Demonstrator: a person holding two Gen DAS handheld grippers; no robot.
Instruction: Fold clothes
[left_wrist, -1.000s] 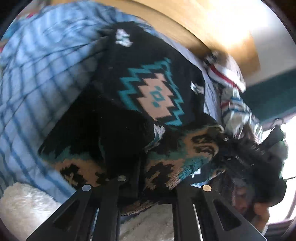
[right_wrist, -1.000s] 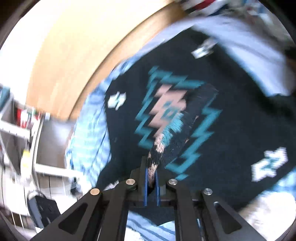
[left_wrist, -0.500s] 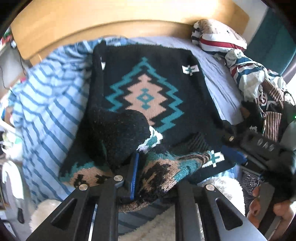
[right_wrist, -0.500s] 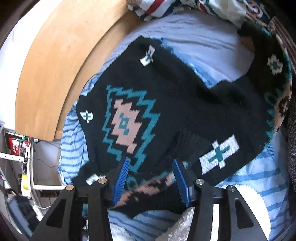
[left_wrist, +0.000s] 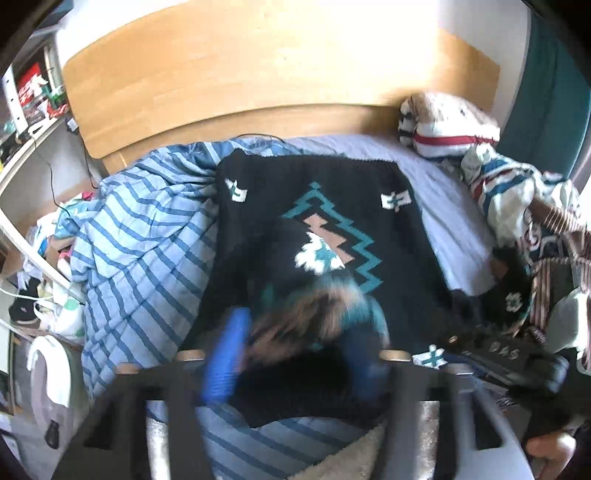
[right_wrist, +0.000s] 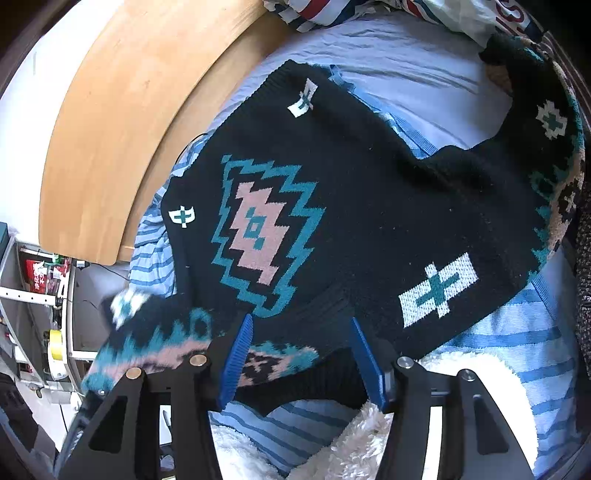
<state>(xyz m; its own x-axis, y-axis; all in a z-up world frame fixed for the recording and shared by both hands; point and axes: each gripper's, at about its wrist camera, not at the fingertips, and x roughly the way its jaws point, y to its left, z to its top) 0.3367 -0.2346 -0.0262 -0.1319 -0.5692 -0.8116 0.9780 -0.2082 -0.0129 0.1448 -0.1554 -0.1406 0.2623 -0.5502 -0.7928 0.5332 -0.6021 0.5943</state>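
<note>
A black knitted sweater (right_wrist: 369, 206) with a teal and pink diamond motif lies spread over the bed, filling the centre of the right wrist view. It rests on a blue striped duvet (left_wrist: 147, 251), which fills the left of the left wrist view. A wooden headboard (left_wrist: 258, 81) runs across the top of that frame. A heap of other clothes (left_wrist: 509, 192) sits at the upper right, beside the sweater.

Right tool (right_wrist: 301, 354): jaws stand apart, blue pads either side of the sweater's near edge at the lower centre of the frame, gripping nothing. A patterned sleeve (right_wrist: 155, 339) lies blurred at the lower left, just beside the left pad.

Left tool (left_wrist: 295, 365): heavily motion-blurred at the lower centre of its frame; the blue pads appear spread, with a smeared fold of patterned knit between them. Contact cannot be determined.

A white fleecy blanket (right_wrist: 369, 439) shows along the bottom edge, beneath the sweater's hem.
</note>
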